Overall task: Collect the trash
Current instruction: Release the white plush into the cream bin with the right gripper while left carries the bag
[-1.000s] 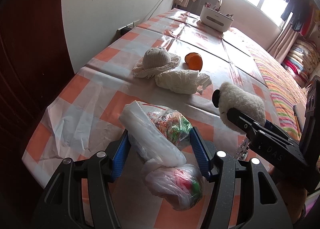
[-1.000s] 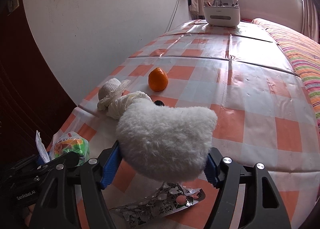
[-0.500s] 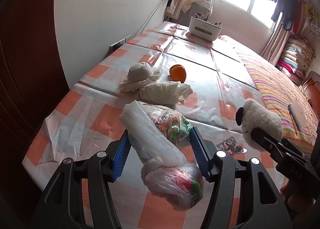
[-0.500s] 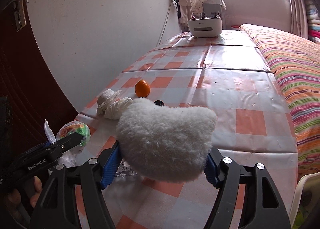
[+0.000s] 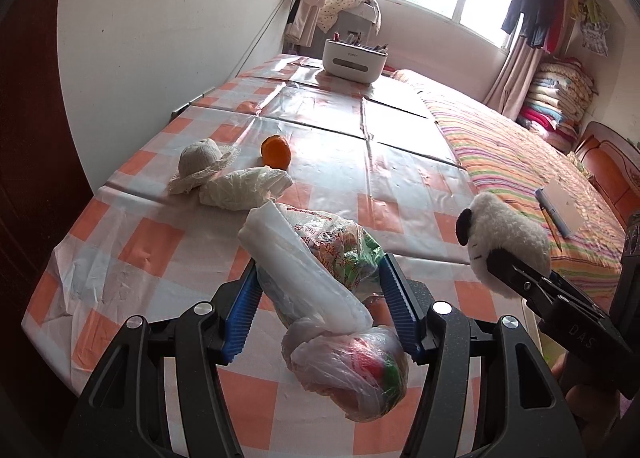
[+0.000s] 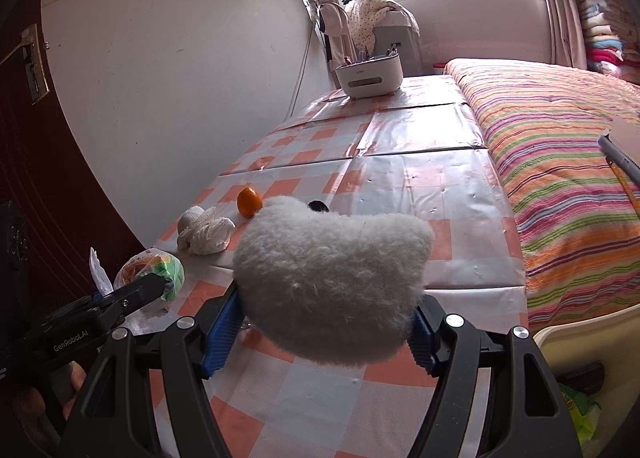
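My left gripper [image 5: 320, 270] is shut on a clear plastic bag of colourful wrappers [image 5: 316, 254]; its knotted end [image 5: 352, 366] hangs toward the camera. It hovers over the near end of the checked table [image 5: 160, 242]. My right gripper [image 6: 328, 298] is shut on a fluffy white plush piece with a black spot [image 6: 332, 274], held above the table's near edge. Each view shows the other gripper side-on: the right gripper [image 5: 520, 274] with the plush piece [image 5: 504, 234], and the left gripper [image 6: 148, 290] with the bag [image 6: 156, 270].
An orange [image 5: 276, 151], a small knitted hat [image 5: 202, 165] and a crumpled white bag [image 5: 244, 189] lie mid-table. A white organiser box [image 5: 354, 59] stands at the far end. A striped bed [image 6: 560, 177] runs along the right. A cream bin rim [image 6: 580, 334] shows at bottom right.
Both grippers have drawn back from the table and risen a little, each still holding its load. The blister pack under the right gripper has dropped out of view.
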